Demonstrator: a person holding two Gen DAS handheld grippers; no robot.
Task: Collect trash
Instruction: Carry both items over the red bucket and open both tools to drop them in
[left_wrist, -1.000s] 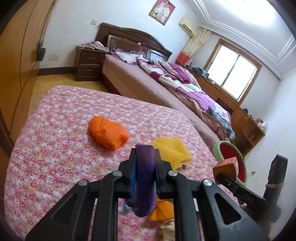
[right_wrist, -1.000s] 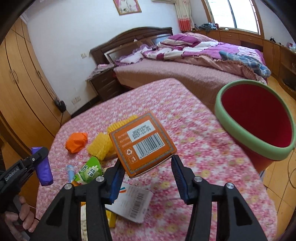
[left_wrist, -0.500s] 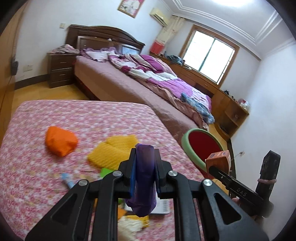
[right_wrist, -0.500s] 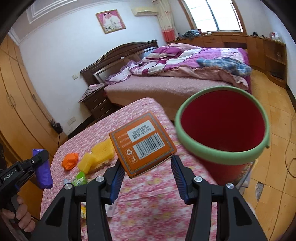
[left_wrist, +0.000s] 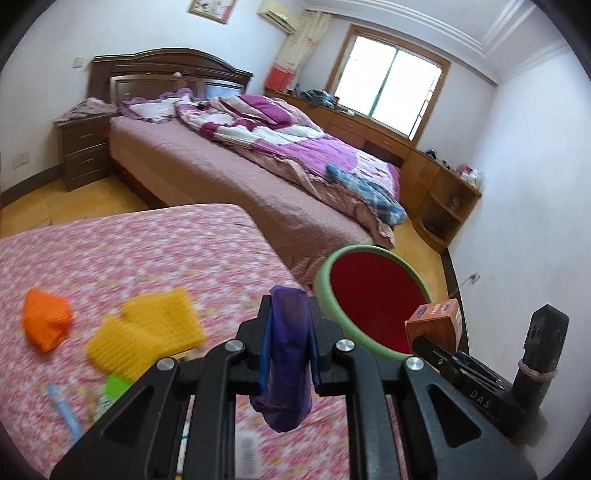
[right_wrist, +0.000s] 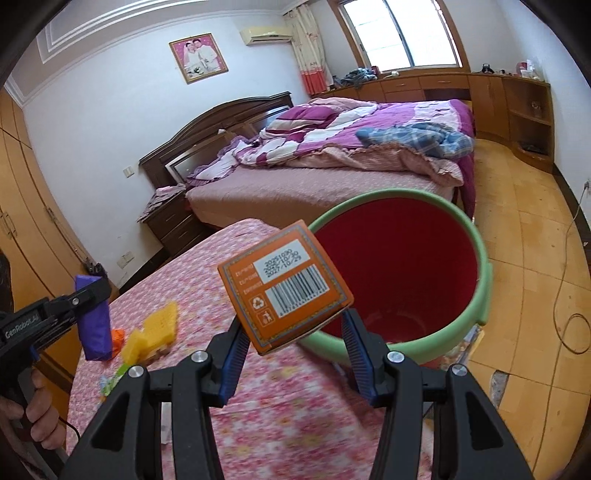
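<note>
Gripping an orange box (right_wrist: 286, 286), the right gripper (right_wrist: 291, 330) hangs by the red bin (right_wrist: 476, 258), evidently for dropping. Left gripper (left_wrist: 290, 334) pinches a purple wrapper (left_wrist: 288, 354), likely bin-bound too.

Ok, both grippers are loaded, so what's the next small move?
Probably carry the right gripper a little farther forward: its orange box sits at the red bin's near rim, not yet clearly over the opening, so releasing now seems risky.
</note>
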